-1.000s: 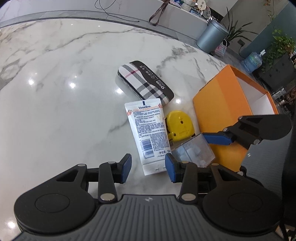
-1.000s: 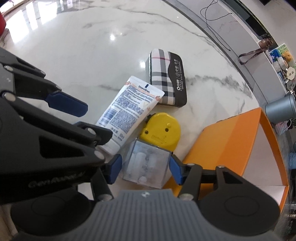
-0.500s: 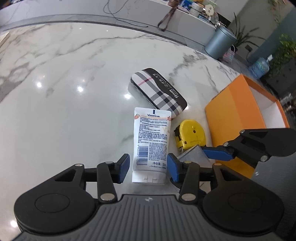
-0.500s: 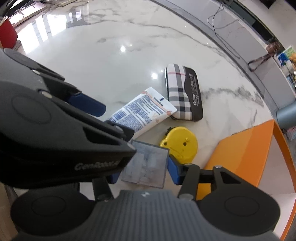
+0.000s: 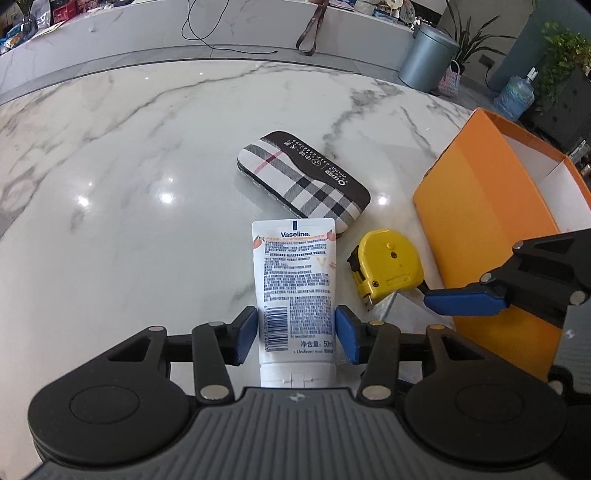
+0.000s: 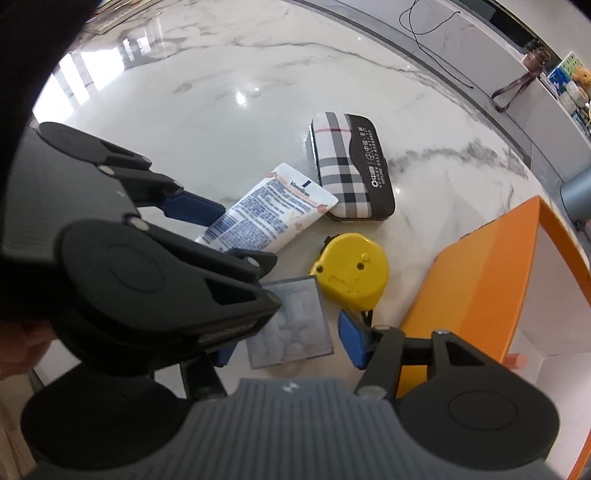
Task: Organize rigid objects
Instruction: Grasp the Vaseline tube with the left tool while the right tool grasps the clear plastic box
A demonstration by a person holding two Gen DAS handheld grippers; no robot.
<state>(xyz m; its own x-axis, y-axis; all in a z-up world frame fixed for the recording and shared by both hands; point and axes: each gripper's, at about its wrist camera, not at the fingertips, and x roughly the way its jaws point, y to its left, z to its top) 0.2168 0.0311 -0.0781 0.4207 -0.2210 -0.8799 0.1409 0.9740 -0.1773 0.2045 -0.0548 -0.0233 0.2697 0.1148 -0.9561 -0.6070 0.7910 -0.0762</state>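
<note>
Tube (image 5: 295, 291), white, blue-printed, flat

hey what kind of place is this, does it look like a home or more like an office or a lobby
Probably a lobby or reception area rather than a home. The marble table is large and curved, a long white counter runs behind it, and a metal bin, potted plants and a water jug stand beyond.

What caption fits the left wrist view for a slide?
Left gripper, fingers opening, straddles a Vaseline tube on a marble table, beside a yellow tape measure, plaid case and orange box.
</note>
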